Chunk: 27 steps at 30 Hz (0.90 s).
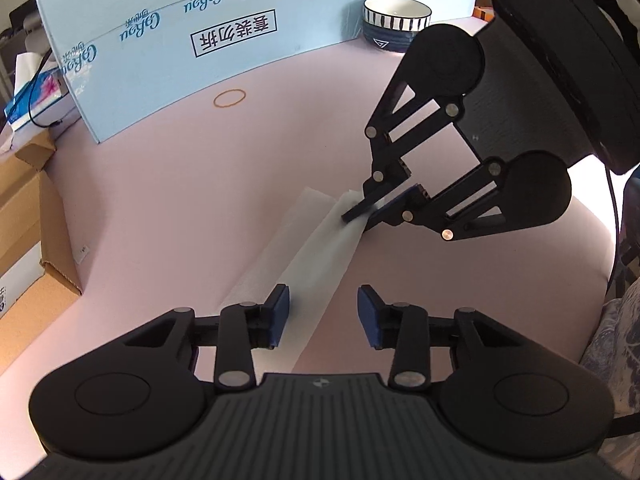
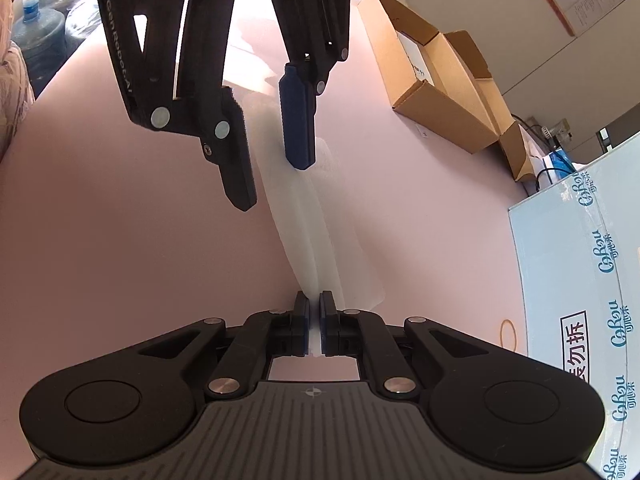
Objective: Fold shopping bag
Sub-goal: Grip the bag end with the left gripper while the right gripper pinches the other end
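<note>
Plastic is what we see first: a white shopping bag (image 1: 320, 252), folded into a long narrow strip, lies on the pink counter (image 1: 200, 200) and runs from the bottom centre of the left wrist view up toward 1 o'clock. Our left tool (image 1: 323, 316) sits over the near end of that strip with its blue pads (image 1: 282, 312) standing apart; the bag passes between them, and the right pad is clear of it, so we read this tool as released, not gripping. Our right tool (image 1: 362, 216) comes in from 2 o'clock in the same view and is clenched on the far end of the strip. In the right wrist view that grip is plain: the right tool (image 2: 315, 328) has its two pads pressed together with a thin white edge of the bag (image 2: 304, 220) pinched between them, and the strip stretches away toward 12 o'clock, where the left tool (image 2: 272, 168) hangs over it with fingers spread. A rubber band (image 1: 229, 98) lies on the counter at 11 o'clock, near a light blue carton (image 1: 168, 48). A striped ceramic bowl (image 1: 396, 20) stands at 1 o'clock, beside the carton. Brown cardboard boxes (image 2: 444, 92) sit beyond the counter's edge.
</note>
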{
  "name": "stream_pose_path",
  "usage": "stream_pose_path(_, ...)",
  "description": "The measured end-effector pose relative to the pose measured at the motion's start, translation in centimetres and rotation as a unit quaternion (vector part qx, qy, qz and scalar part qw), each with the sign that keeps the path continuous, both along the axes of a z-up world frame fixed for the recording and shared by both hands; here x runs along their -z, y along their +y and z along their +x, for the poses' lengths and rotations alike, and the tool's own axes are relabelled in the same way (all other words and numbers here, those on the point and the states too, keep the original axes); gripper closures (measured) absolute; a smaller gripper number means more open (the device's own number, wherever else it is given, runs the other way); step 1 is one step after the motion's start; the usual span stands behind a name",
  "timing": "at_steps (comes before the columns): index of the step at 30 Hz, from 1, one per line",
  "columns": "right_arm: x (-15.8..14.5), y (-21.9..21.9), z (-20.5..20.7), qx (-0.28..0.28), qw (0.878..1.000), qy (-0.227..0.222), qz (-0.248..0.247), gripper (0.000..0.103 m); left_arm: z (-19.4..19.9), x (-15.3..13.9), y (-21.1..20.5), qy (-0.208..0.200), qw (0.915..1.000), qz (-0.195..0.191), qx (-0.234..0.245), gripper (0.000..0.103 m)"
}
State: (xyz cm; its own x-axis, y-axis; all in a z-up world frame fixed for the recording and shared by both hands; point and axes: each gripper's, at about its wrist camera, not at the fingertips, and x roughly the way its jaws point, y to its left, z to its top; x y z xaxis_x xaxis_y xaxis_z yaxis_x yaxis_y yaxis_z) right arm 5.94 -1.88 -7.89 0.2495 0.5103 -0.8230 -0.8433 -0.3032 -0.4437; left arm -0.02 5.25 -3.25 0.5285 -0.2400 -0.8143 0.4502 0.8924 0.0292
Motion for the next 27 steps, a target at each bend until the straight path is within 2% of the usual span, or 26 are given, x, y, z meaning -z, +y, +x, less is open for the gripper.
stream_pose_path(4, -0.2, -0.1, -0.4, 0.000, 1.000, 0.021, -0.013, 0.098, 0.3, 0.8, -1.0, 0.002, 0.9985, 0.043, 0.034, 0.068)
stream_pose_path(5, -0.4, -0.1, -0.3, 0.000, 0.999, 0.033, -0.020, 0.098, 0.4, 1.0, -1.1, 0.007, 0.9979, 0.048, 0.042, 0.074)
stream_pose_path(6, -0.6, 0.0, -0.2, 0.002, 0.999, 0.046, -0.027, 0.097, 0.6, 1.1, -1.0, 0.017, 0.9977, 0.046, 0.047, 0.085)
stream_pose_path(11, -2.0, 0.1, 1.1, 0.031, 0.985, 0.163, -0.048, 0.097, 2.2, 0.6, 1.4, 0.085, 0.9942, -0.013, 0.064, 0.090)
stream_pose_path(15, -2.2, 0.7, 3.1, 0.066, 0.967, 0.242, -0.048, 0.097, 3.9, 0.3, 2.5, 0.137, 0.9854, -0.024, 0.098, 0.092)
stream_pose_path(20, -1.2, 0.8, 7.1, 0.149, 0.913, 0.376, -0.046, 0.097, 7.3, 0.5, 4.2, 0.223, 0.9664, -0.063, 0.112, 0.091)
stream_pose_path(23, 0.0, 0.3, 9.7, 0.205, 0.864, 0.458, -0.038, 0.097, 9.6, 1.2, 5.6, 0.278, 0.9496, -0.095, 0.109, 0.091)
stream_pose_path(27, 1.3, -1.8, 11.4, 0.257, 0.807, 0.532, -0.021, 0.097, 12.1, 2.4, 8.1, 0.338, 0.9267, -0.146, 0.077, 0.090)
